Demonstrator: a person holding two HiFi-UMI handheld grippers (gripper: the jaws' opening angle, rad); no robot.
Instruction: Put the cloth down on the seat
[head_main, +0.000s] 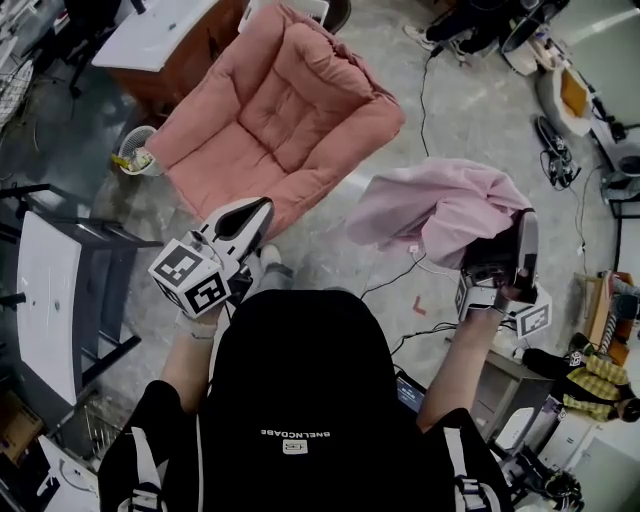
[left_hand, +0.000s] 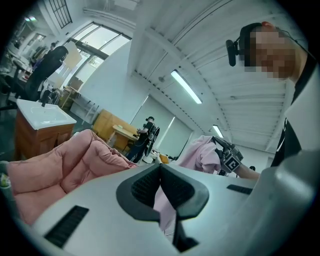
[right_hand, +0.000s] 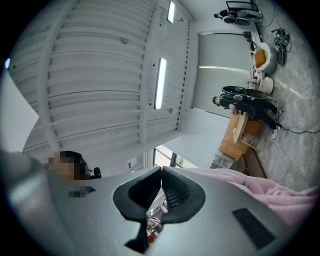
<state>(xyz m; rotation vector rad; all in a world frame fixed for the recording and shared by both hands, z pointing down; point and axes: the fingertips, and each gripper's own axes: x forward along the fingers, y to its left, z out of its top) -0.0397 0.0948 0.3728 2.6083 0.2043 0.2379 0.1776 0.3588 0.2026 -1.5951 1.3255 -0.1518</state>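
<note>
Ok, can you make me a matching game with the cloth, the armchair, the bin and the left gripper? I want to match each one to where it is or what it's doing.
Things:
1. cloth
2. armchair
3. bin
4. left gripper

Places or states:
A. stands on the floor right beside the armchair
B. up in the air, draped over the right gripper
C. jaws together, holding nothing
D. big and pink, with nothing on its seat

Pairs: 1-B, 2-D, 3-A, 4-C
</note>
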